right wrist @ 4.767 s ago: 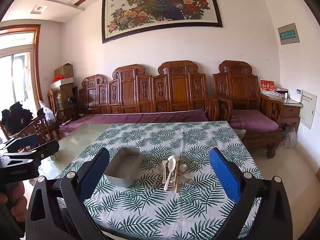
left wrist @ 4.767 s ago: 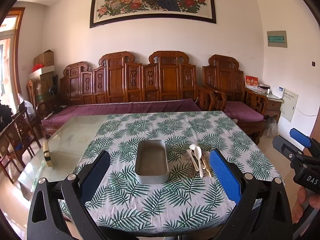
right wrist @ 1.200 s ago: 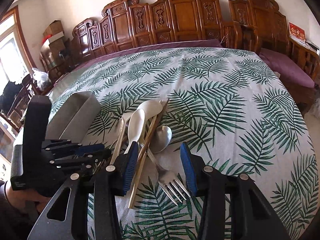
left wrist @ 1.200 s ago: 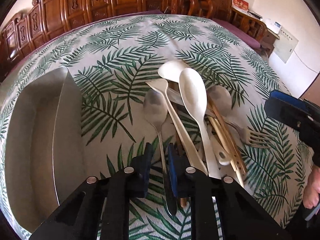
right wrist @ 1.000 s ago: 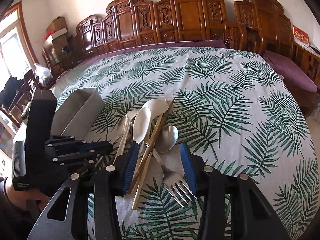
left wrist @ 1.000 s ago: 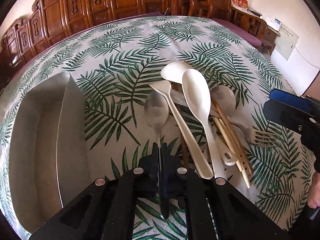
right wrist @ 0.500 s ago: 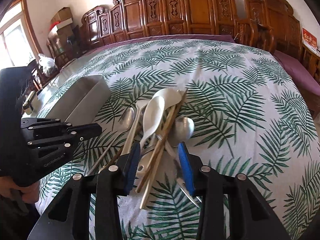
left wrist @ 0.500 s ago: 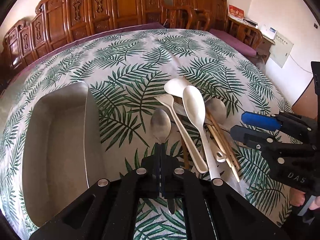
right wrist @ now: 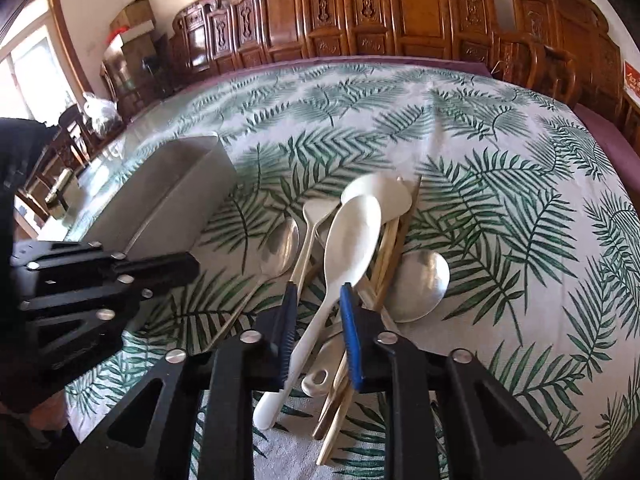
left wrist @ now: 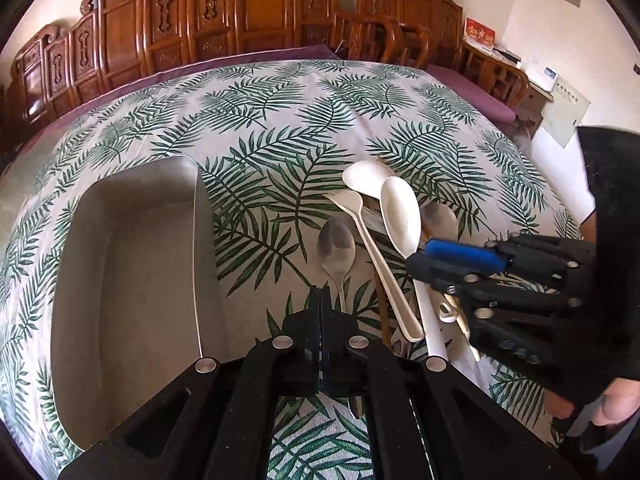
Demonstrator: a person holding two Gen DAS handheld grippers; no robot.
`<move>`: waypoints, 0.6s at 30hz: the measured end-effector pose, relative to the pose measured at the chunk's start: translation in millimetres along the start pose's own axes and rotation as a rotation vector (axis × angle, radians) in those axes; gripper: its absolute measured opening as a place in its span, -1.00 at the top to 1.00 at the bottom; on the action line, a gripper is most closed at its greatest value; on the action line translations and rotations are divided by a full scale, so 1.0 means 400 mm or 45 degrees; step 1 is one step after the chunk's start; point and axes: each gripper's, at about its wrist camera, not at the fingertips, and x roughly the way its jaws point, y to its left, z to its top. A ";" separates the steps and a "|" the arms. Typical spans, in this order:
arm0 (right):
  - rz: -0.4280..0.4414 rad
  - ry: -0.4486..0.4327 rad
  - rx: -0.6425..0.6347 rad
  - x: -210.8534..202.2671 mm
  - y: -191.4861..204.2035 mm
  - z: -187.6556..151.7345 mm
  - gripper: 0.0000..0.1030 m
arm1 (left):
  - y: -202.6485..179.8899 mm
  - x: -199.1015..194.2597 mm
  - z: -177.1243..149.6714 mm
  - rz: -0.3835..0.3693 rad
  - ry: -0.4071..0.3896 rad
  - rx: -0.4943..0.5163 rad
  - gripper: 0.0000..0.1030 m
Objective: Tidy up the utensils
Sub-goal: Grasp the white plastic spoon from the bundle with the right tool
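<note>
A pile of utensils lies on the leaf-print cloth. My left gripper (left wrist: pixel 320 290) is shut, pads together with nothing seen between them. The small metal spoon (left wrist: pixel 336 246) lies just ahead of it, its handle running under the fingers beside the seam. In the right wrist view that spoon (right wrist: pixel 282 246) rests on the cloth, below the left gripper (right wrist: pixel 192 264). My right gripper (right wrist: pixel 318 288) is closing, its blue pads either side of the long white spoon's (right wrist: pixel 356 232) handle with a gap still showing. An empty grey metal tray (left wrist: pixel 120 280) stands left of the pile.
The pile also holds a second white spoon (left wrist: pixel 364 176), a cream fork (left wrist: pixel 348 200), a large metal spoon (right wrist: pixel 416 284) and wooden chopsticks (right wrist: pixel 392 240). Carved wooden benches (left wrist: pixel 256 8) line the table's far side. A person's hand (left wrist: pixel 612 404) is at the right edge.
My left gripper closed, then drew back and up while the metal spoon stayed on the cloth. My right gripper moved left onto the white spoon's handle and its jaws narrowed.
</note>
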 end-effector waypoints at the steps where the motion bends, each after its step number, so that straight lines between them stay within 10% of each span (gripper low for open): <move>1: -0.002 0.015 -0.001 0.008 0.001 -0.001 0.64 | 0.000 -0.002 0.000 -0.001 -0.002 0.001 1.00; 18: -0.028 0.002 0.011 -0.005 -0.007 0.000 0.86 | 0.001 0.006 -0.002 -0.010 0.016 -0.002 1.00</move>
